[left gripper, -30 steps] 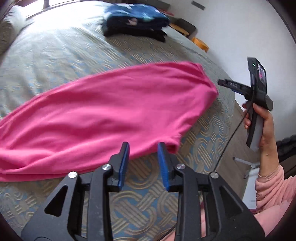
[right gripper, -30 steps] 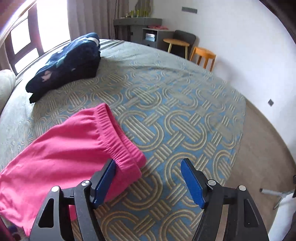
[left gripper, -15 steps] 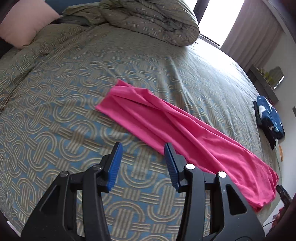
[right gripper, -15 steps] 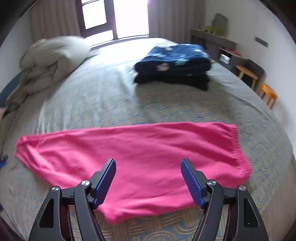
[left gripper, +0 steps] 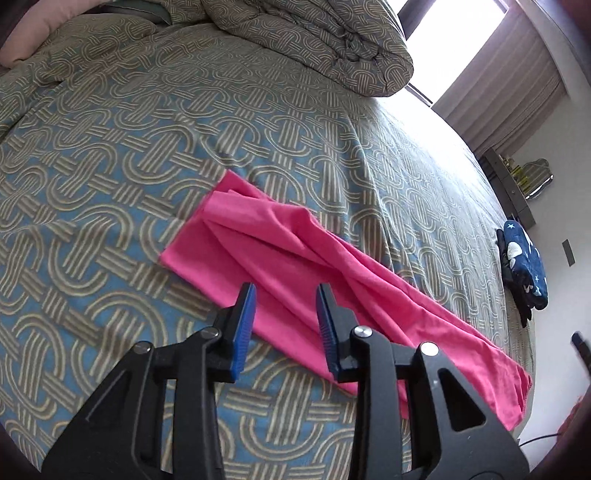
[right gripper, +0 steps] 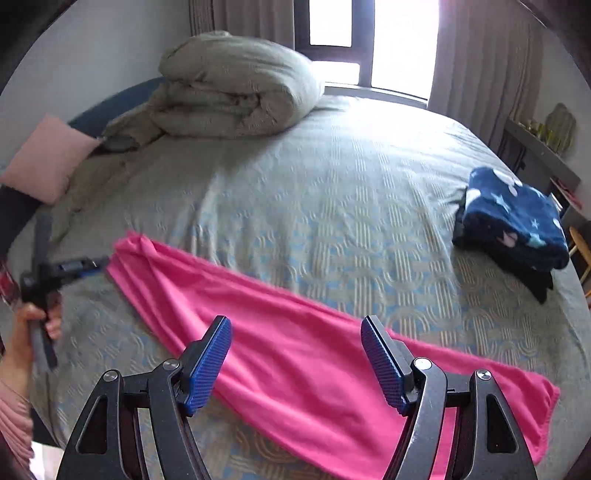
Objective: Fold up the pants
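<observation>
Both grippers have swung from the waistband end toward the leg end of the pink pants (left gripper: pixel 295 258). The left gripper (left gripper: pixel 284 325) has just narrowed, empty above the cloth; the right gripper (right gripper: pixel 295 362) hangs wide, gripping nothing.

A home bedroom — a wide bed under a blue-and-beige woven-pattern bedspread (left gripper: pixel 110 155), a rolled beige duvet (right gripper: pixel 236 88) and pale pink pillow (right gripper: pixel 44 158) at its head, long taupe curtains (right gripper: pixel 476 55) beside a bright window (right gripper: pixel 369 33).
</observation>
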